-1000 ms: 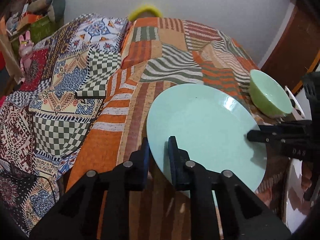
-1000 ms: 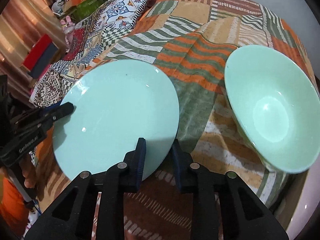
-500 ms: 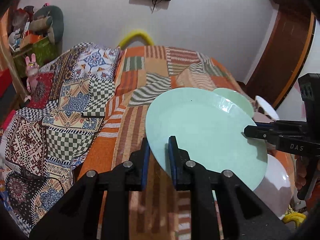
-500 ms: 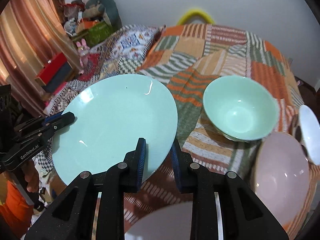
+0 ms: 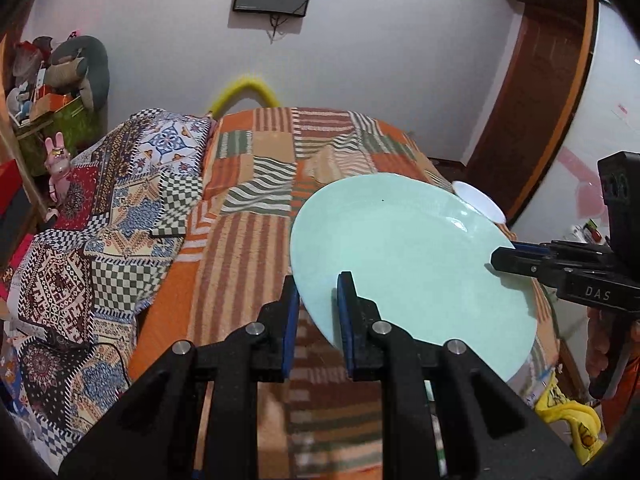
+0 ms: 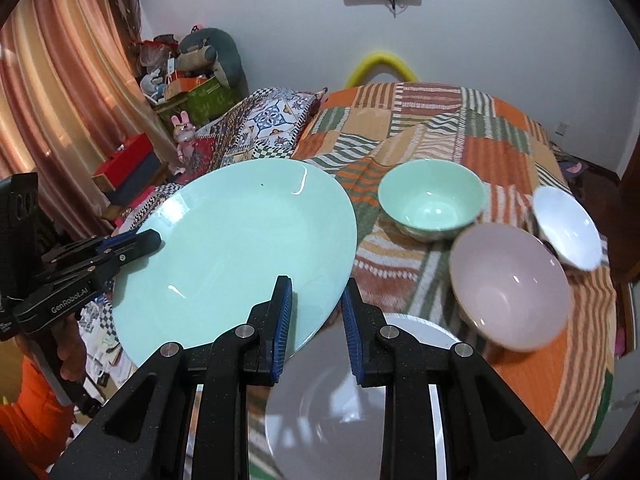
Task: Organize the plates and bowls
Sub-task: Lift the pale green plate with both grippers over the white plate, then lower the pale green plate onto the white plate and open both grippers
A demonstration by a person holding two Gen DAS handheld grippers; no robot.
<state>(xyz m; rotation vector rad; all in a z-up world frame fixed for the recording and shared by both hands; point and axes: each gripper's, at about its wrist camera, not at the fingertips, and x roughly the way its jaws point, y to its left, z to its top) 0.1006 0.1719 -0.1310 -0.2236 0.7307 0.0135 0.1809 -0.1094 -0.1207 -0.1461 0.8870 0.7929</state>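
A large mint-green plate (image 5: pixel 412 264) (image 6: pixel 240 248) hangs tilted in the air above the patchwork bedspread, held at two opposite edges. My left gripper (image 5: pixel 318 284) is shut on its near-left rim, and in the right wrist view the left gripper (image 6: pixel 136 244) reaches in from the left. My right gripper (image 6: pixel 318 292) is shut on the opposite rim, and in the left wrist view the right gripper (image 5: pixel 516 260) comes in from the right. On the bed lie a green bowl (image 6: pixel 432 204), a pink bowl (image 6: pixel 508 292) and a white bowl (image 6: pixel 566 228) (image 5: pixel 478 202). A white plate (image 6: pixel 356 400) lies below my right gripper.
The striped orange bedspread (image 5: pixel 256 248) covers the bed, with a checked quilt (image 5: pixel 100 240) on its left half. Boxes and soft toys (image 6: pixel 192 76) stand by the curtain. A wooden door (image 5: pixel 532 100) is on the right. A hand (image 5: pixel 600 344) holds the right gripper.
Both grippers have risen and drawn back with the green plate between them. The bedspread now lies farther below, and the pink bowl, white bowl and white plate have come into view.
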